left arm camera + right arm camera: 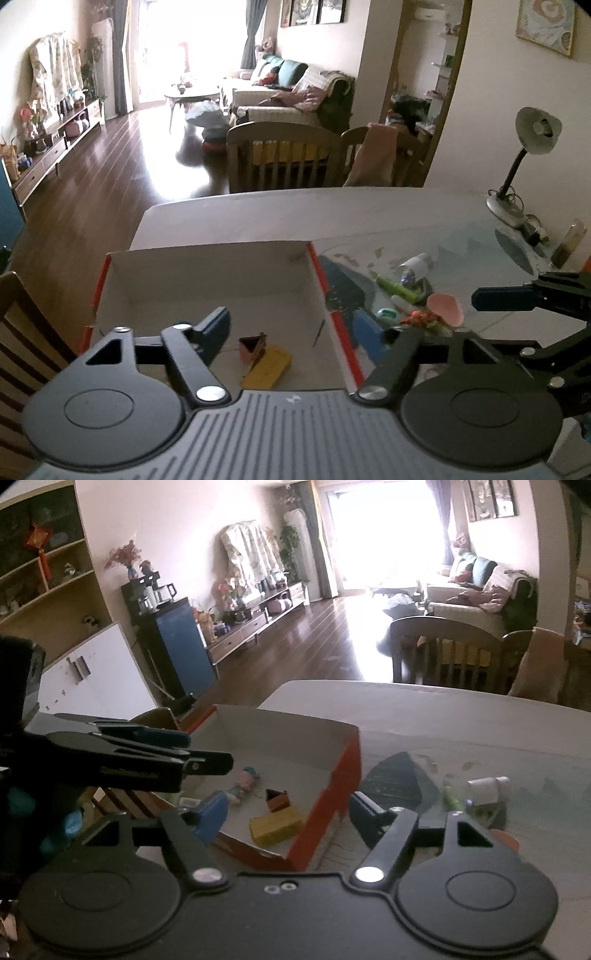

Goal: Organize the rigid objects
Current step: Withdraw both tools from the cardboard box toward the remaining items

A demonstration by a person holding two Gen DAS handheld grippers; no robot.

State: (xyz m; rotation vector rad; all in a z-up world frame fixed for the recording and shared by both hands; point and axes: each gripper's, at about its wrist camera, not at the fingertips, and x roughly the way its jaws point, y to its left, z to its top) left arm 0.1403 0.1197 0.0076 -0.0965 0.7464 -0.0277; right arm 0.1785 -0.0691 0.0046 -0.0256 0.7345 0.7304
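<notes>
A shallow cardboard box [207, 273] with red outer walls sits on the table; it also shows in the right wrist view [347, 768]. Inside lie a yellow block [267, 367] [275, 825], a small brown house-shaped piece [252, 347] [277, 799] and a small pink doll [242, 784]. My left gripper [295, 334] is open and empty above the box's near edge. My right gripper [286, 816] is open and empty over the box's right wall. Right of the box lie a white cylinder [417, 266] [487, 790], a green stick [397, 288], a pink round piece [447, 309] and small orange bits [421, 317].
A desk lamp [524, 162] and a bottle [569, 243] stand at the table's right side. Wooden chairs [284, 155] stand behind the table's far edge, and another chair [22, 332] is at the left. The table has a dark patterned patch [395, 779].
</notes>
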